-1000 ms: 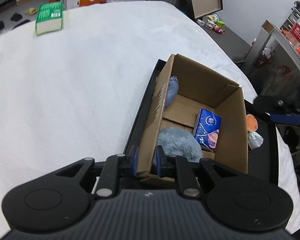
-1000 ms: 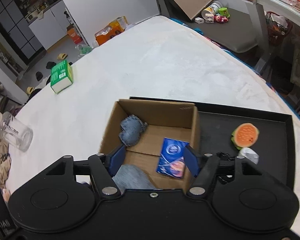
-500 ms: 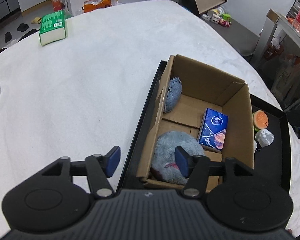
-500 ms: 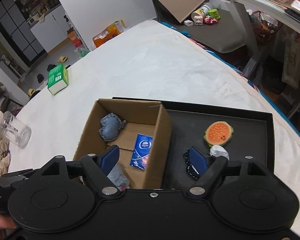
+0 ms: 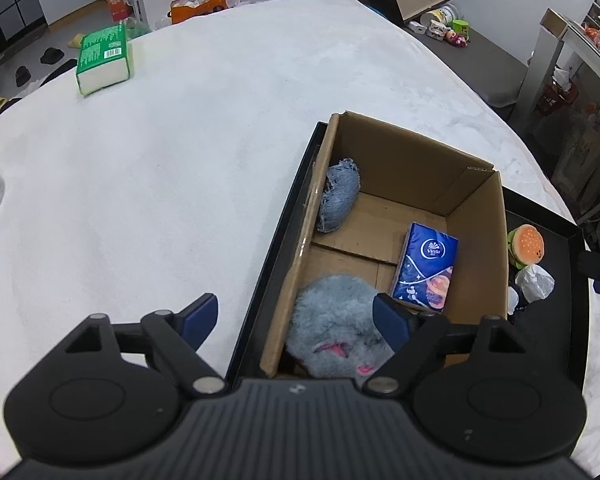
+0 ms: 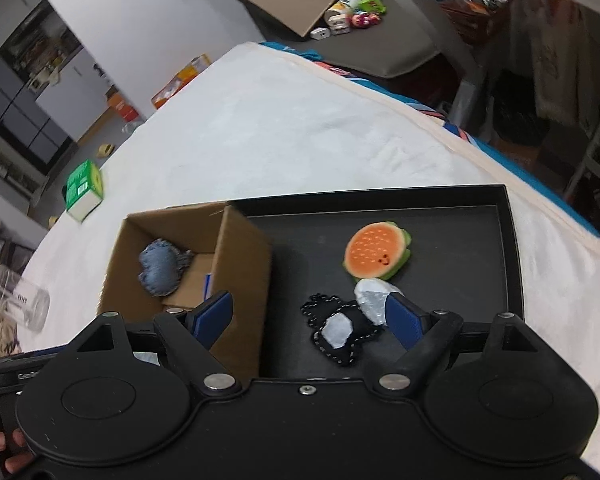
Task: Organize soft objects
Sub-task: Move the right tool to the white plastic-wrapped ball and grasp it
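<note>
A cardboard box [image 5: 476,208] stands on the left end of a black tray [image 6: 480,200]. It holds a grey plush toy [image 5: 336,344], a blue denim pouch [image 5: 338,196] and a blue tissue pack [image 5: 426,266]. My left gripper [image 5: 296,318] is open and empty above the box's near left wall. On the tray lie an orange burger plush [image 6: 378,250], a silver-white soft piece [image 6: 374,300] and a black stitched piece [image 6: 340,330]. My right gripper [image 6: 310,318] is open and empty just above the black piece.
The tray lies on a white padded table [image 5: 160,180]. A green tissue pack [image 5: 102,60] lies at the far left, and a clear bottle [image 6: 14,300] lies at the left edge. The table drops off to the right near shelving [image 6: 580,120].
My left gripper let go of the box wall, opened wide and drew back. My right gripper swung right, from over the box to over the tray's loose pieces.
</note>
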Tool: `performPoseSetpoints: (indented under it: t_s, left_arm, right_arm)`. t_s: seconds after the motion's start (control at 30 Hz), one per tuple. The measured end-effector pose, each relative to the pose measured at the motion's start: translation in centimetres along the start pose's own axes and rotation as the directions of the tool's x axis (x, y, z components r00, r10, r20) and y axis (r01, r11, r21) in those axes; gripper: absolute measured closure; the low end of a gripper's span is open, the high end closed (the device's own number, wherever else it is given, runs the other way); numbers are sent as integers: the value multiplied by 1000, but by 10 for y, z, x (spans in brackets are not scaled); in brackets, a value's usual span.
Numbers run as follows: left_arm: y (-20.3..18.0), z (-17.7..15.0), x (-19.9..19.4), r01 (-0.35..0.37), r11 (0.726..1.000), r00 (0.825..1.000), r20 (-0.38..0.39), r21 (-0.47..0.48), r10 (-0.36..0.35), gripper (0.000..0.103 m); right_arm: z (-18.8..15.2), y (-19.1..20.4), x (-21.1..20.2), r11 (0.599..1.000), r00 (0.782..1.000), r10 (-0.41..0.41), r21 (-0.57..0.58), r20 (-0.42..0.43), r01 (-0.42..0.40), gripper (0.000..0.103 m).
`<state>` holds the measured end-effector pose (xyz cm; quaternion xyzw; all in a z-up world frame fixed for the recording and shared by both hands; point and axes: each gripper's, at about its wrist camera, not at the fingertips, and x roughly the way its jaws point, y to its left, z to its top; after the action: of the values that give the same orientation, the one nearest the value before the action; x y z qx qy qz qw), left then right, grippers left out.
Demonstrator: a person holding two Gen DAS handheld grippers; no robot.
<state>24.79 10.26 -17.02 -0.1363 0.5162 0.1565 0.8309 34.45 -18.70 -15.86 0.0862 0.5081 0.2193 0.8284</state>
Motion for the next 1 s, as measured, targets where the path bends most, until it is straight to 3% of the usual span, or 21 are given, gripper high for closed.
performPoseSetpoints:
  t_s: [0.17, 0.7, 0.8, 0.9, 1.0]
  left_arm:
    - [-11, 5, 2, -11, 1000, 1000, 13, 20, 11, 19]
    - [-33, 27, 24, -78, 997, 997, -23, 28, 79, 19]
    - [-38, 29, 28, -84, 996, 996, -31, 40, 86, 19]
    - [-44, 31, 31, -82, 995, 996, -35, 52, 84, 19]
    - [-50, 31, 32, -64, 995, 997, -42, 73, 67, 19]
  right_arm:
    - [-4, -19, 12, 998, 999, 31, 46, 14, -31, 17]
    - [-11, -50, 61, 999, 999, -44, 31, -13, 44, 18]
    - [-11, -55, 67, 999, 999, -21, 42, -30, 22, 19]
    - [-14, -53, 73, 999, 998, -29, 18, -47, 30, 27]
    - [-15, -62, 80, 997, 995, -47, 51, -91, 52, 58]
